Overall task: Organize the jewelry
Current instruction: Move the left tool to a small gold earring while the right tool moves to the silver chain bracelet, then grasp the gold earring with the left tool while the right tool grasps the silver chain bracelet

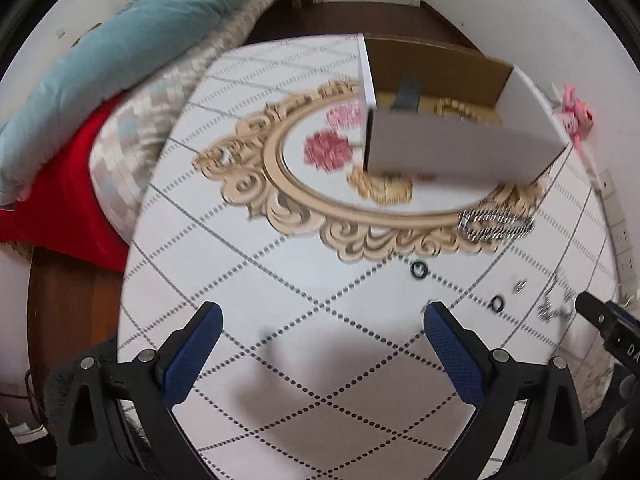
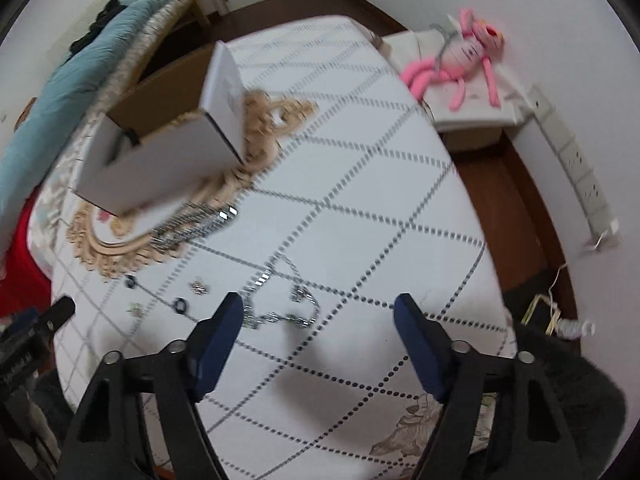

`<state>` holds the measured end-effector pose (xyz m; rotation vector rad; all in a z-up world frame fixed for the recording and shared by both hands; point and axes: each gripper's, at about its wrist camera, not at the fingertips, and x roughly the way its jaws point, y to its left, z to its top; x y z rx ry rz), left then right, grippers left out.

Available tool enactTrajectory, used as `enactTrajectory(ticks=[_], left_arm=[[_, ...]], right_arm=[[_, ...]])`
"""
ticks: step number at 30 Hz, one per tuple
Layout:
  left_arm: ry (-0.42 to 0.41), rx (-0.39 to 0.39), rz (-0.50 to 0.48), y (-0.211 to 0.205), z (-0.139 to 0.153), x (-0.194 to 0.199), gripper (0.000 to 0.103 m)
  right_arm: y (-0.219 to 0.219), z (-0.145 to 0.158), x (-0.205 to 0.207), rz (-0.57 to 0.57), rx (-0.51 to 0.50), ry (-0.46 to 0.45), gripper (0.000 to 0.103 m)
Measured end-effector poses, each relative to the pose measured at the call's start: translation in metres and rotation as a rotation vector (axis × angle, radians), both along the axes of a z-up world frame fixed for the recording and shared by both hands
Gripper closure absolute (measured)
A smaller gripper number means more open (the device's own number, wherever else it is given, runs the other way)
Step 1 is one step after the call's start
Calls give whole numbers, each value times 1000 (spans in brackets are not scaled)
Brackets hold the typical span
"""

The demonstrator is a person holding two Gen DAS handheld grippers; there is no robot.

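Observation:
A white cardboard box (image 1: 452,148) with a brown inside stands open on the patterned table; it also shows in the right wrist view (image 2: 160,164). A silver bracelet (image 1: 496,224) lies in front of it, also seen from the right wrist (image 2: 196,224). Two small black rings (image 1: 418,270) (image 1: 496,303), small silver earrings (image 1: 520,286) and a silver chain necklace (image 2: 288,304) lie on the table. My left gripper (image 1: 322,320) is open and empty above the table. My right gripper (image 2: 318,312) is open and empty, just short of the chain.
The table (image 1: 280,320) has a white diamond-pattern cover with a gold oval motif (image 1: 280,184). A bed with a teal blanket (image 1: 100,60) lies to the left. A pink plush toy (image 2: 460,60) lies on a white stand at the right. A power strip (image 2: 572,160) runs along the wall.

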<state>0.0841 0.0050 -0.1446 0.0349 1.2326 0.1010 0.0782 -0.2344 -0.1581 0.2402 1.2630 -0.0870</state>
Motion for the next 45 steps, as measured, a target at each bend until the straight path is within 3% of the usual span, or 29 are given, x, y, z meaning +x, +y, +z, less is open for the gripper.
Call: enactTrajectory(ticks=[7, 8, 9, 10, 11, 12, 18, 21, 26, 28, 37, 45], left_arm=[[-10, -42, -44, -11, -14, -11, 1], [-11, -47, -52, -14, -15, -12, 1], [-11, -57, -66, -17, -16, -13, 1], [-10, -58, -72, -20, -18, -15, 1], [-10, -59, -80, -24, -19, -15, 3], [-12, -63, -90, -28, -20, -16, 4], [-10, -63, -119, -45, -26, -11, 19], [-7, -52, -135, -52, -30, -7, 37], [-23, -72, -164, -61, -26, -8, 80], [-21, -75, -171, -63, -26, -6, 90], [-32, -103, -175, -57, -25, -6, 97], [-40, -156, -168, -45, -10, -11, 99]], right_arm=[[18, -21, -5, 43, -101, -21, 43], [20, -21, -8, 48, -110, -43, 52], [22, -21, -9, 54, -130, -55, 70], [25, -20, -11, 61, -157, -64, 78], [26, -21, -12, 67, -147, -72, 96], [25, -21, -13, 66, -145, -72, 101], [15, -18, -14, 40, -87, -77, 102], [11, -17, -16, 29, -77, -78, 102], [7, -18, -14, 16, -67, -79, 102], [7, -18, -14, 15, -67, -79, 102], [4, -16, -16, 2, -39, -82, 102], [1, 12, -17, 3, 76, -140, 102]])
